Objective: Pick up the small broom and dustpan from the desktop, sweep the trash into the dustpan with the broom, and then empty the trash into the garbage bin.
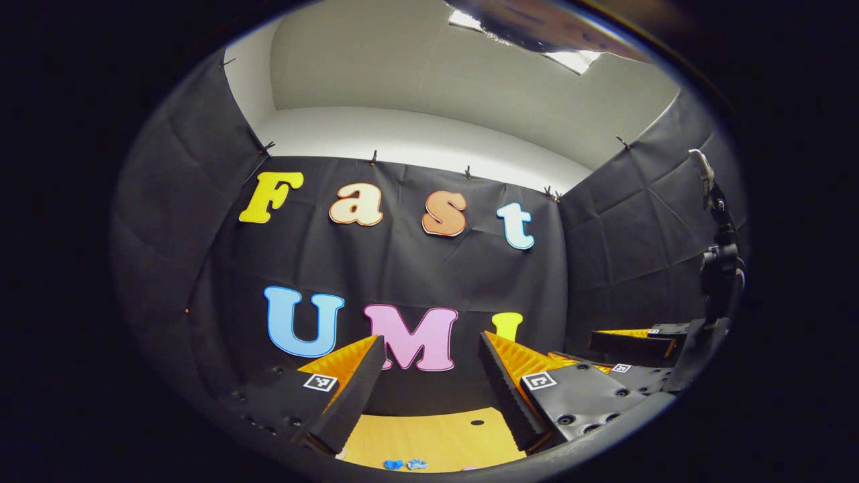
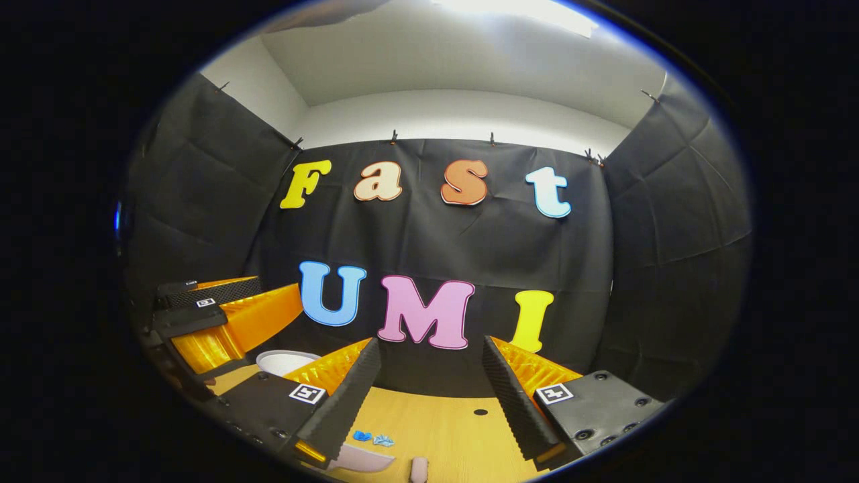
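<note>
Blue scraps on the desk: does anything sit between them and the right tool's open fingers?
Nothing visible does. The blue scraps lie on bare wooden desktop just ahead of the right tool, whose fingers stand apart and hold nothing.

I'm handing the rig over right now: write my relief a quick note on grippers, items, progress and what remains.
Left gripper: open, holding nothing, raised above the desktop.
Right gripper: open, holding nothing, also above the desktop.
Blue trash scraps lie on the desktop near its front edge. A white rounded container sits at far left. A pale object lies at the near edge; I cannot identify it.
Done: nothing. Left: pick up broom and dustpan, sweep, empty into the bin.
</note>
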A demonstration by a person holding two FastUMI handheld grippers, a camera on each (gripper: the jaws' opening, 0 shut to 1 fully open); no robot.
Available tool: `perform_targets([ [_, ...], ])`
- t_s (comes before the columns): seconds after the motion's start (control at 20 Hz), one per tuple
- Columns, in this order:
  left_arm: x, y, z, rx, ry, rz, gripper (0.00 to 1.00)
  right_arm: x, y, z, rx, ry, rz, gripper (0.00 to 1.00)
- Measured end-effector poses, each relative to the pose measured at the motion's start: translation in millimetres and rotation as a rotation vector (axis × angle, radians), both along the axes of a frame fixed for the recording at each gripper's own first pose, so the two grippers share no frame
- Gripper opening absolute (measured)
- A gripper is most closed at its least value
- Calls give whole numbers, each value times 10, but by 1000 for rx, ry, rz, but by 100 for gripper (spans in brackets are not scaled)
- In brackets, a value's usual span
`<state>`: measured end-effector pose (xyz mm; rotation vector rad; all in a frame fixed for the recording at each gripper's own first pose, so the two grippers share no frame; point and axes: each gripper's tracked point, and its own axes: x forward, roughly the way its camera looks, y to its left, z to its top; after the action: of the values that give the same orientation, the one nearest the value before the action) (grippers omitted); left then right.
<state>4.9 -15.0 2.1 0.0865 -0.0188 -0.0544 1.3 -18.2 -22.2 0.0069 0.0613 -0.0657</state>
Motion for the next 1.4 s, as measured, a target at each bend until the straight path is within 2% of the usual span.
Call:
perform_targets([
  [0.3, -71, 33, -70, 8, 27, 19, 82, -99, -55, 150, -15, -37, -48, 96],
  [0.7, -221, 140, -179, 16, 68, 58, 82, -165, 74, 45, -28, 7, -21, 96],
  [0.8, -223, 108, -335, -19, 87, 26, 82, -161, 143, -53, -24, 31, 1, 97],
  [0.85, -232, 64, -528, -39, 138, 4, 82, -152, 195, -148, -14, 55, 23, 96],
  [1.0, -266, 224, -1207, -48, 366, 53, 82, -128, 304, -606, 9, 169, 94, 97],
  [1.15, -320, 269, -1849, -127, 602, 87, 82, -106, 371, -1252, 89, 339, 160, 97],
  [1.25, -361, 255, -2353, -214, 812, 121, 83, -91, 347, -1702, 142, 469, 178, 98],
  [1.3, -472, 173, -2656, -253, 953, 128, 83, -106, 325, -1952, 159, 541, 177, 98],
  [1.35, -583, 92, -2834, -297, 1082, 130, 83, -101, 297, -2215, 168, 610, 170, 95],
  [1.4, -671, 7, -3032, -332, 1179, 117, 83, -146, 256, -2483, 192, 698, 159, 98],
])
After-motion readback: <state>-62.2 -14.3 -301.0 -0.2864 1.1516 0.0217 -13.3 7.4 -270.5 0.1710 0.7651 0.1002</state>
